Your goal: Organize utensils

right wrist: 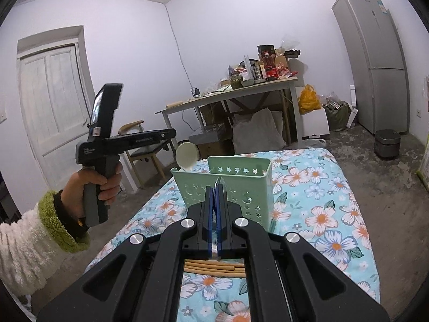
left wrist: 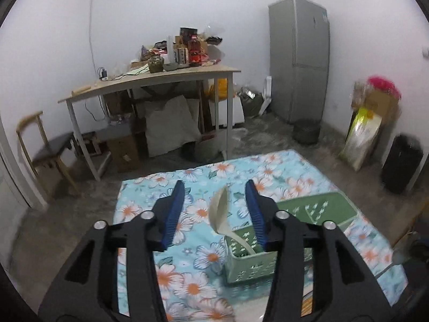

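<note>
Currently the right gripper (right wrist: 216,187) is clamping a thin metal utensil (right wrist: 221,182) before the pale green perforated plastic caddy (right wrist: 241,185) on the floral-clothed table (right wrist: 335,214), while the left gripper (left wrist: 214,209) is hanging wide open over the cream plastic spoon (left wrist: 220,209) already standing inside, so lowering the utensil into a compartment probably comes next.

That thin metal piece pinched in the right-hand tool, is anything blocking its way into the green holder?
Nothing visible does. The right gripper is shut on a thin metal utensil, right in front of the green holder. The white spoon already stands in the holder's left compartment; the nearer compartment's opening shows nothing in it.
</note>
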Motion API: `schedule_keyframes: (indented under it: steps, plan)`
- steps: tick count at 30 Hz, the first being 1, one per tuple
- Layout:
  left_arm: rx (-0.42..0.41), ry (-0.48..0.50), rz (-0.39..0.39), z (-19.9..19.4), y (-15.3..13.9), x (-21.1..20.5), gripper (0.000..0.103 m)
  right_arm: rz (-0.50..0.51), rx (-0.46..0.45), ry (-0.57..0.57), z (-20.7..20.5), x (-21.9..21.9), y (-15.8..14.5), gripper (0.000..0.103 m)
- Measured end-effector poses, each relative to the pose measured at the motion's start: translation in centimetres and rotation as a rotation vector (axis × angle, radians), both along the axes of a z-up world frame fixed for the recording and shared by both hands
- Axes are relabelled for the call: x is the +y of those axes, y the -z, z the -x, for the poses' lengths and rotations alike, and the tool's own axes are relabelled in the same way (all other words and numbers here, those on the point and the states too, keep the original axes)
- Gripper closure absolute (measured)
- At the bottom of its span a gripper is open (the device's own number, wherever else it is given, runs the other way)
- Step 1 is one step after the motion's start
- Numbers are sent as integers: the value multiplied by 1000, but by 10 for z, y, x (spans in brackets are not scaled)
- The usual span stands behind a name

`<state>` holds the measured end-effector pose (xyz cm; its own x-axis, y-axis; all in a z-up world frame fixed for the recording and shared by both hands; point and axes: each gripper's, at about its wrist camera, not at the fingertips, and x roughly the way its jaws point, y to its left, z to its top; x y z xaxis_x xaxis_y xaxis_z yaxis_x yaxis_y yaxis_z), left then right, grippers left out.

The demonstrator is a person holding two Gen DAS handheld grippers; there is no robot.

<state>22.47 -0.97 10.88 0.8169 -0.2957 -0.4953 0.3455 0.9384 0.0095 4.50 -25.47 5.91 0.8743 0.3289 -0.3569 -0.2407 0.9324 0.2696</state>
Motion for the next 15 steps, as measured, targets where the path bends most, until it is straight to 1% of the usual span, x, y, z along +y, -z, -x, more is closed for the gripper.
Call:
schedule_keyframes:
  steps: [4, 5, 7, 8, 9, 11, 12, 15]
  plan:
    - [29, -11, 113, 8, 5, 23, 47, -13, -22, -5, -1, 0, -9, 101]
    - [36, -10, 129, 11, 6, 28, 45, -15, -37, -8, -2, 0, -14, 101]
    - [46, -8, 167, 25, 12, 40, 39, -30, -59, -20, -5, -2, -23, 101]
    - [50, -9, 181, 30, 16, 45, 34, -50, -76, -35, -7, -4, -29, 101]
    - [59, -14, 207, 40, 22, 53, 30, -70, -96, -51, -10, -7, -37, 101]
    - [81, -25, 247, 53, 33, 61, 25, -95, -132, -73, -16, -9, -51, 101]
    - [109, -29, 269, 61, 44, 64, 24, -100, -150, -79, -19, -10, -58, 101]
    - [173, -23, 274, 74, 66, 65, 23, -112, -203, -98, -30, -10, -77, 101]
